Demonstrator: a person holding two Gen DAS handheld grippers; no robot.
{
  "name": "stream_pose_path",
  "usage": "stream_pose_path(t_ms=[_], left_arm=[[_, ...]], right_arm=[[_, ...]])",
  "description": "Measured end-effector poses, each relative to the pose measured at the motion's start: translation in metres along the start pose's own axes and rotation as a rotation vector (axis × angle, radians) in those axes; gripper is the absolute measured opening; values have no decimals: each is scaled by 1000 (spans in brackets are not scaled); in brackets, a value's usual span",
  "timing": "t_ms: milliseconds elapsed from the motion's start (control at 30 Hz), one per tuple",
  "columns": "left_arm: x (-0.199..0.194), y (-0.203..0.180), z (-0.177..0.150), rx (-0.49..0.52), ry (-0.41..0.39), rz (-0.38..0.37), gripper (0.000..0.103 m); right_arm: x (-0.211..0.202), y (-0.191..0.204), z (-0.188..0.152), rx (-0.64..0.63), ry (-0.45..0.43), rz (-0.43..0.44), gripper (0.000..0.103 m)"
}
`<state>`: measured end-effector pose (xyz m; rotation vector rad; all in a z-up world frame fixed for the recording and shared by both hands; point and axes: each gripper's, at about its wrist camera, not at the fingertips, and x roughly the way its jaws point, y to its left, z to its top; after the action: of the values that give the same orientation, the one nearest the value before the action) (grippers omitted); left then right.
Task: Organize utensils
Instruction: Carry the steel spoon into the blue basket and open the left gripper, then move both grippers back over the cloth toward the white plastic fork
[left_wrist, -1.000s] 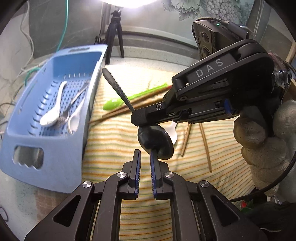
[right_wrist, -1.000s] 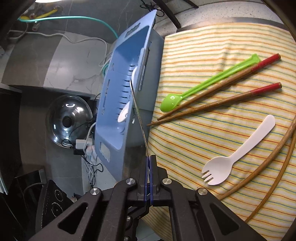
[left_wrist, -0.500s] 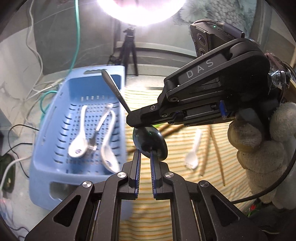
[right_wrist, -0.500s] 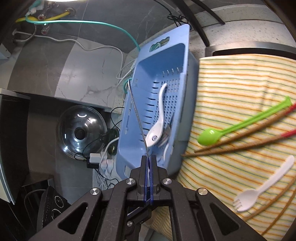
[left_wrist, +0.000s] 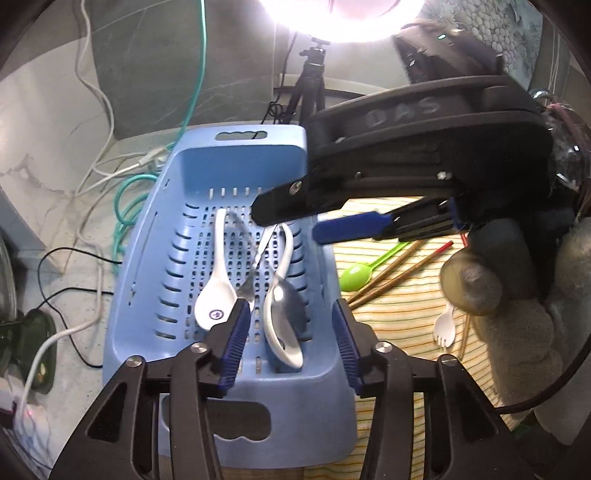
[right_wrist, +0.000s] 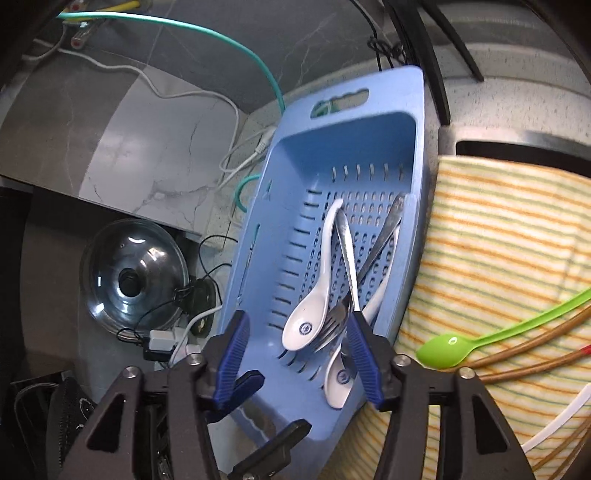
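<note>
My left gripper (left_wrist: 289, 326) hangs over the blue basket (left_wrist: 147, 258), its jaws opening. The metal spoon (left_wrist: 287, 297) lies loose below it, on the utensils in the basket, with no pad touching it. My right gripper (right_wrist: 297, 325) is also over the basket (right_wrist: 258, 258) with its jaws opening. The metal spoon's handle (right_wrist: 347, 251) runs up from beside its right pad and is not pinched. In the left wrist view the right gripper (left_wrist: 299, 221) reaches in from the right. Two white ceramic spoons (right_wrist: 310, 317) and a metal fork (right_wrist: 332, 317) lie under the metal spoon.
On the striped cloth (right_wrist: 498, 240) to the right lie a green spoon (right_wrist: 447, 349), wooden chopsticks (right_wrist: 535, 354) and a white plastic fork (left_wrist: 444, 330). A glass pot lid (right_wrist: 135, 273), cables and a tripod (left_wrist: 314, 81) surround the basket. A gloved hand (left_wrist: 517, 314) holds the right gripper.
Both grippers carried the metal spoon left from above the cloth to above the basket, then their jaws opened and the spoon dropped in among the other utensils.
</note>
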<state>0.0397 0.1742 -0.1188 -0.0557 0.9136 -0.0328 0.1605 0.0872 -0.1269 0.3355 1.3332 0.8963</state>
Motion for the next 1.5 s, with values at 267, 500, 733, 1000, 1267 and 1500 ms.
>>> stream_pose_path(t_ms=[267,500,733,1000,1267,1500], left_arm=[[-5,6,-2,-28,2,1,45],[-15,2,-3,-37,-7,5,45],[-25,-13,-7,-16,-24,-14,45],[-30,-50,-7,54,-28,-65,45],[-9,-97,-1,143,10,-143,45],[23,-130,5,213,71,-205,44]], right_arm=[[-7,0,3,-12,-7,-22,54],[-27,0,0,-43,-32,-41,55],[-73,-16,-10,-59,-85,-68,56],[-138,-66,-38,-34,-159,-143,56],[-186,-128,-69,55,-224,-261,56],[-187,-168,-92,133,-215,-330,48]])
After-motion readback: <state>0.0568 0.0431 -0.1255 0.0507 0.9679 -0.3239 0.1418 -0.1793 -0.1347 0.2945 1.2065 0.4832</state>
